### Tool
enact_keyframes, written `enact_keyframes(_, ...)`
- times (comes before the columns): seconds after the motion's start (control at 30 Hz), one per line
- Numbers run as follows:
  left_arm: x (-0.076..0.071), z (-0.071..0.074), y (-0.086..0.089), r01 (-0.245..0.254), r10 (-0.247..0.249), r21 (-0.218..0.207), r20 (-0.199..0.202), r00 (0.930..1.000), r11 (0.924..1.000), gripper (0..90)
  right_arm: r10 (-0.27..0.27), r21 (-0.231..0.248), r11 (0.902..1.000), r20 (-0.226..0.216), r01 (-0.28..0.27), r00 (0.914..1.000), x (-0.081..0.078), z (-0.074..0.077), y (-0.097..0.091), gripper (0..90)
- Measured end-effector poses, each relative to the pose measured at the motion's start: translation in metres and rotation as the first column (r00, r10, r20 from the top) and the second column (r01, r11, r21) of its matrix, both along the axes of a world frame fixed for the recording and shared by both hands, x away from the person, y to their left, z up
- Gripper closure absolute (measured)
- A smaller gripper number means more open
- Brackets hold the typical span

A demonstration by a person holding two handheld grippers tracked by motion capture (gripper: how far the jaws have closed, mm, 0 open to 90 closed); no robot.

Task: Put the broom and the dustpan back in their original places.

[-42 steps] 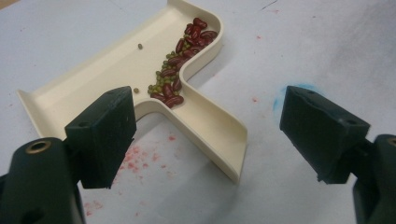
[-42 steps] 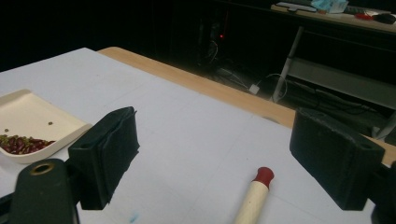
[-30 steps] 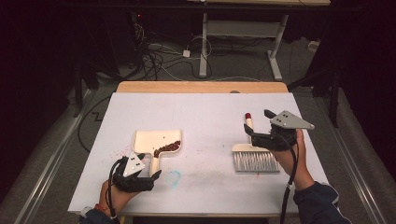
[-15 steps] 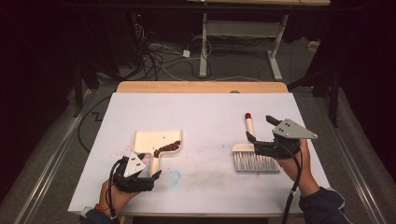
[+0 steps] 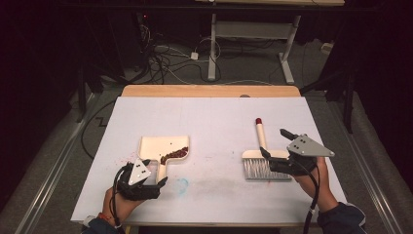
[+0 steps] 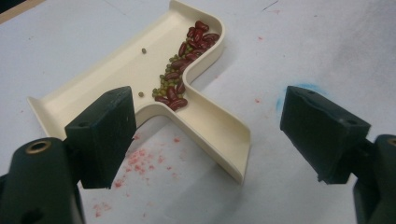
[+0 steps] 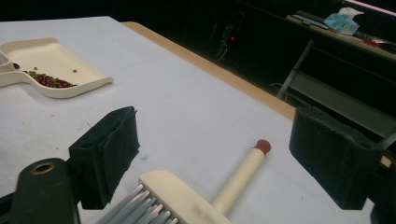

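In the lower left of the high view, the left gripper (image 5: 155, 181) sits just below the cream dustpan (image 5: 158, 147), its jaws spread wide and holding nothing. The dustpan's short handle points toward it, and red beans (image 6: 187, 60) mixed with small green ones lie along the pan's back wall. At lower right, the right gripper (image 5: 272, 146) hovers with jaws apart over the brush (image 5: 263, 156), which lies flat on the white table (image 5: 214, 122), its red-tipped handle pointing up the frame.
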State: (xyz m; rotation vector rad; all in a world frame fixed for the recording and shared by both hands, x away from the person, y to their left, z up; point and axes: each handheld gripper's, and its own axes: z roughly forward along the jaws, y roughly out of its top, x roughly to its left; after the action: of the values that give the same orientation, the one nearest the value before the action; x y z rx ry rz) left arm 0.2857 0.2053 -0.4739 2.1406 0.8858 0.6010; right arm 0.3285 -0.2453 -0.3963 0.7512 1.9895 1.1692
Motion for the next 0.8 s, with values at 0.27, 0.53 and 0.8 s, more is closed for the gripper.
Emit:
enact_keyframes(0.27,0.000,0.000,0.000,-0.002,0.002,0.000,0.002,1.0000,1.0000,18.2,-0.005,-0.009,0.9999,0.009,0.005,0.9999,-0.006,-0.005,-0.009,16.0)
enact_keyframes(0.53,0.000,0.001,-0.001,-0.003,0.003,-0.006,0.004,1.0000,1.0000,18.2,-0.013,-0.007,0.9999,0.002,0.013,0.9999,-0.014,-0.014,-0.021,16.0)
enact_keyframes(0.8,0.000,0.001,0.000,-0.003,0.003,-0.007,0.005,1.0000,1.0000,18.2,-0.014,-0.017,0.9998,-0.013,0.013,0.9998,-0.022,-0.028,-0.031,16.0)
